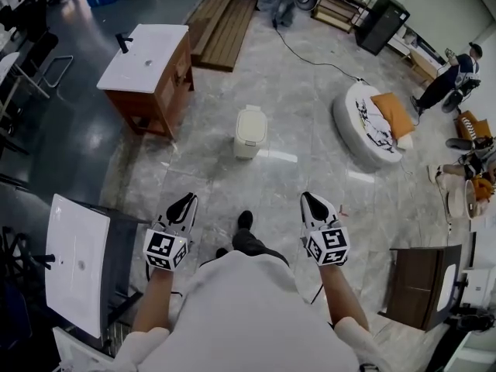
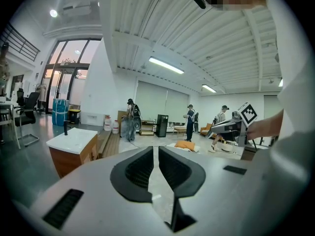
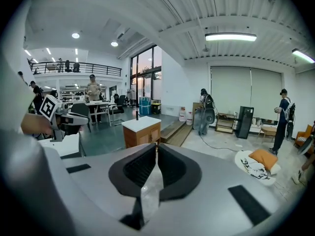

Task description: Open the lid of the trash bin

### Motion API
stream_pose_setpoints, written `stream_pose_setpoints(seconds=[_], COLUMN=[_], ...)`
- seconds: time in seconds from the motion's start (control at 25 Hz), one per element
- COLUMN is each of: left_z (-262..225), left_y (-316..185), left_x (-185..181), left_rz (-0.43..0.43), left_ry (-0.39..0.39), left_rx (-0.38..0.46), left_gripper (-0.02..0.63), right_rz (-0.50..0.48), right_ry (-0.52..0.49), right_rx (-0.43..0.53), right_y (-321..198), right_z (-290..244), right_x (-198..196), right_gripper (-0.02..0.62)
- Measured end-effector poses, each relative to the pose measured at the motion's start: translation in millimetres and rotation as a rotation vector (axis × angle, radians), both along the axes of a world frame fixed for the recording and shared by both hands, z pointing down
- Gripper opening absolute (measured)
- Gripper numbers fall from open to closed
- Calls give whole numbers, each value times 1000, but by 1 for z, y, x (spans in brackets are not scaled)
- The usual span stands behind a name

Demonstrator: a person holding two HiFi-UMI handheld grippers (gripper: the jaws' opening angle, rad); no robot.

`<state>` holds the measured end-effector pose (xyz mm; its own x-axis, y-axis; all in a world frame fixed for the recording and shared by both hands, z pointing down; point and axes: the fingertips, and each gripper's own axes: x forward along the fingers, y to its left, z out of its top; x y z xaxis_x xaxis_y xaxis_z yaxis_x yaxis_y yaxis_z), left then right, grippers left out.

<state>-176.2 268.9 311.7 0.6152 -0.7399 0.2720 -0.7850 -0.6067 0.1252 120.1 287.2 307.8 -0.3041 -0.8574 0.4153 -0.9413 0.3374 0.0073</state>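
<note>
A small cream trash bin (image 1: 249,132) stands on the marble floor ahead of me, its lid down. It appears only in the head view. My left gripper (image 1: 188,200) and right gripper (image 1: 308,198) hover side by side above the floor, well short of the bin, one on each side of my foot. In the left gripper view the left gripper (image 2: 153,150) has its dark jaws pressed together with nothing between them. The right gripper (image 3: 156,147) looks the same in its own view, jaws together and empty.
A wooden cabinet with a white top (image 1: 147,62) stands left of the bin. A round white cushion with an orange pillow (image 1: 373,122) lies to its right. A white sink top (image 1: 77,260) is near my left, a dark cabinet (image 1: 422,284) near my right. People (image 1: 457,72) are at the far right.
</note>
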Motion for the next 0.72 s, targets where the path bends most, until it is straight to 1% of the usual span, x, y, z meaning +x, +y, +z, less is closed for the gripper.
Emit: stream_pose_setpoints(seconds=[0.28,0.56,0.72], left_z=[0,3,2], left_y=[-36,-78,-101], left_x=[16,43,62], left_rz=[-7,-8,-7], left_ry=[-14,-22,-30], left_rx=[-9,-16,-22], left_gripper=[44,44,44], right_rz=[-26,-74,-88], right_ry=[-8,-9,-23], right_rx=[-27,-33,-36], right_y=[-44,-95,-122], right_z=[10,21,23], right_x=[13,26,40], right_gripper=[35,35,35])
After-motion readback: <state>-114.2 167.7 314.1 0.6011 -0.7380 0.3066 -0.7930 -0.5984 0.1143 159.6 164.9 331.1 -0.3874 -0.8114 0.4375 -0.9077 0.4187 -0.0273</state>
